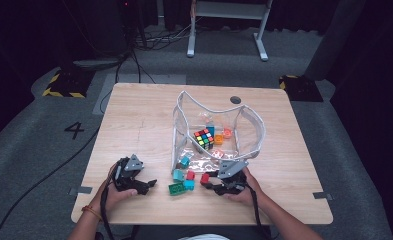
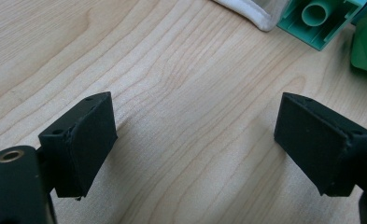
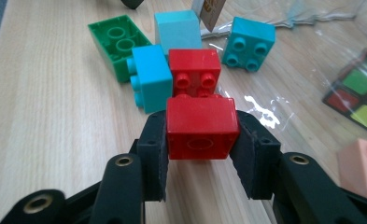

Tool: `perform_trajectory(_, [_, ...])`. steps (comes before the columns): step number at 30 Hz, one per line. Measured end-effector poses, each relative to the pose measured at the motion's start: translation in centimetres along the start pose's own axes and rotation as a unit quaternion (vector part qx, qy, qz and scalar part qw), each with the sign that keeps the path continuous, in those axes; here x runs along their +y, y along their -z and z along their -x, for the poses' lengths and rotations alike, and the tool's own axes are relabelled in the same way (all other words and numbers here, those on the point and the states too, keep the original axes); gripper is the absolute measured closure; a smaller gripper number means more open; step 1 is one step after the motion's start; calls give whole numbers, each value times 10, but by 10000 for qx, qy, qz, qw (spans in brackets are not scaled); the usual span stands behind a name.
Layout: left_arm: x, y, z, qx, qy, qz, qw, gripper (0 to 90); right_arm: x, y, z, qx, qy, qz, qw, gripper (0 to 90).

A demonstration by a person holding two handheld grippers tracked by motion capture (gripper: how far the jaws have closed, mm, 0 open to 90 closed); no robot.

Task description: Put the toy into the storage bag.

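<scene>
In the right gripper view a red brick lies on its side between the two black pads, which press on both of its flanks. My right gripper is shut on it, low over the wooden table; in the high view that gripper sits at the front centre with the red brick at its tips. My left gripper rests to the left, its jaws wide apart. In its own view the left gripper has only bare wood between the pads.
Just beyond the held brick lie a second red brick, three cyan bricks and a green brick. A clear bag with a white rim stands behind, holding a colour cube and small orange pieces.
</scene>
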State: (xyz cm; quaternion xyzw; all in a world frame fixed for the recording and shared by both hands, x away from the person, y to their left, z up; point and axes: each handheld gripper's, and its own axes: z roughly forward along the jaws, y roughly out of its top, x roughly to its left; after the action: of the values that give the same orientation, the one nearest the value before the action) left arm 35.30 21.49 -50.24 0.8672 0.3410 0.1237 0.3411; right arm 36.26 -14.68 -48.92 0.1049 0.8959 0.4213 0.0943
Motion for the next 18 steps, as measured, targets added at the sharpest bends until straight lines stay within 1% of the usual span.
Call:
perform_trajectory(1, [0, 0, 0, 1, -1, 1, 10000, 131, -1, 3, 1, -30, 53, 39, 10000, 591])
perform_trajectory(2, [0, 0, 0, 1, -1, 1, 10000, 130, -1, 3, 1, -30, 53, 39, 10000, 591])
perform_trajectory(3, [0, 0, 0, 2, 0, 2, 10000, 130, -6, 11, 1, -58, -95, -34, 9999, 591])
perform_trajectory(4, [0, 0, 0, 3, -2, 1, 10000, 131, -8, 14, 2, -35, -75, -6, 10000, 592])
perform_trajectory(6, [0, 0, 0, 5, 2, 1, 10000, 131, -12, 23, 2, -109, -191, -68, 9997, 592])
perform_trajectory(7, [0, 0, 1, -31, 47, 5, 10000, 131, -15, 28, 4, -124, -262, -77, 9996, 592])
perform_trajectory(8, [0, 0, 0, -11, 29, 11, 10000, 131, -17, 31, 5, -138, -220, -10, 9997, 592])
perform_trajectory(9, [0, 0, 0, -13, 28, 11, 10000, 131, -19, 36, 5, -159, -344, -40, 9993, 592])
perform_trajectory(10, [0, 0, 0, -13, 28, 11, 10000, 131, -19, 36, 5, -159, -344, -40, 9993, 592])
perform_trajectory(11, [0, 0, 0, -14, 30, 11, 10000, 131, -20, 38, 7, -194, -316, -6, 9993, 592])
perform_trajectory(12, [0, 0, 0, -14, 30, 10, 10000, 131, -25, 45, 10, -245, -230, 79, 9994, 592])
perform_trajectory(13, [0, 0, 0, -14, 28, 11, 10000, 131, -26, 47, 11, -319, -256, 77, 9991, 592])
perform_trajectory(15, [0, 0, 0, -13, 30, 11, 10000, 131, -31, 53, 11, -440, -401, 21, 9982, 592])
perform_trajectory(16, [0, 0, 0, -13, 29, 10, 10000, 131, -34, 56, 12, -527, -366, 1, 9979, 592])
perform_trajectory(17, [0, 0, 0, -13, 29, 11, 10000, 131, -36, 60, 12, -567, -509, -80, 9971, 592])
perform_trajectory(18, [0, 0, 0, -13, 29, 11, 10000, 131, -36, 60, 12, -567, -509, -80, 9971, 592])
